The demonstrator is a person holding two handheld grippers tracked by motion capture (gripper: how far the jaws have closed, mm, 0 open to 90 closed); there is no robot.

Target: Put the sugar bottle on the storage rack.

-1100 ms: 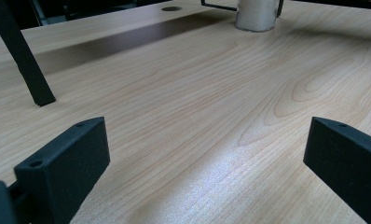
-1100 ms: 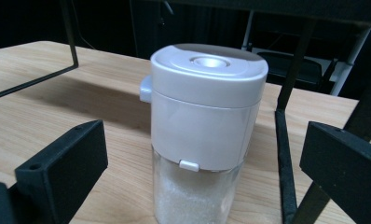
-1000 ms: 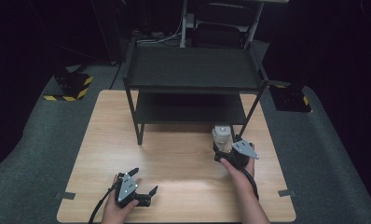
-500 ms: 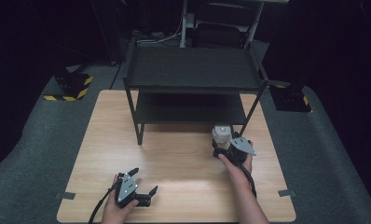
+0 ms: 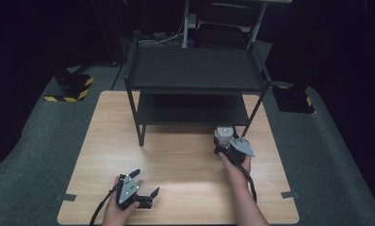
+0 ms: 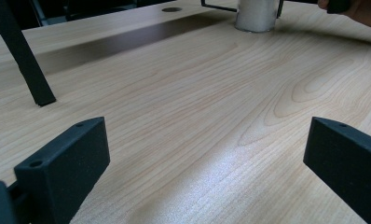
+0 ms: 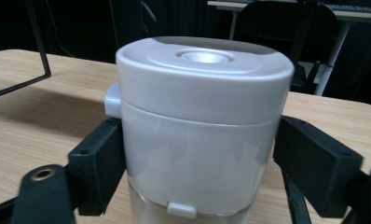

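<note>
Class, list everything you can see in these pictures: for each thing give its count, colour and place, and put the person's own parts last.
Container: one, white lidded with clear base, table's right side, between the right gripper's jaws.
Shelf rack: one, black, two-tier, table's far half.
Table: one, light wood, centre.
Hazard-striped blocks: two, black and yellow, on the floor either side.
Left gripper: one, black, open, near-left table edge.
Right gripper: one, black, jaws against the container.
Hands: two, each holding a gripper.

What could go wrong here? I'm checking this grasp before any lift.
The right hand-held gripper brackets the smooth white lidded plastic jar at its lid seam, so the lid might pop off or the jar slip. The black metal two-tier shelf stands close behind it; a raised jar could knock its lower tier.
</note>
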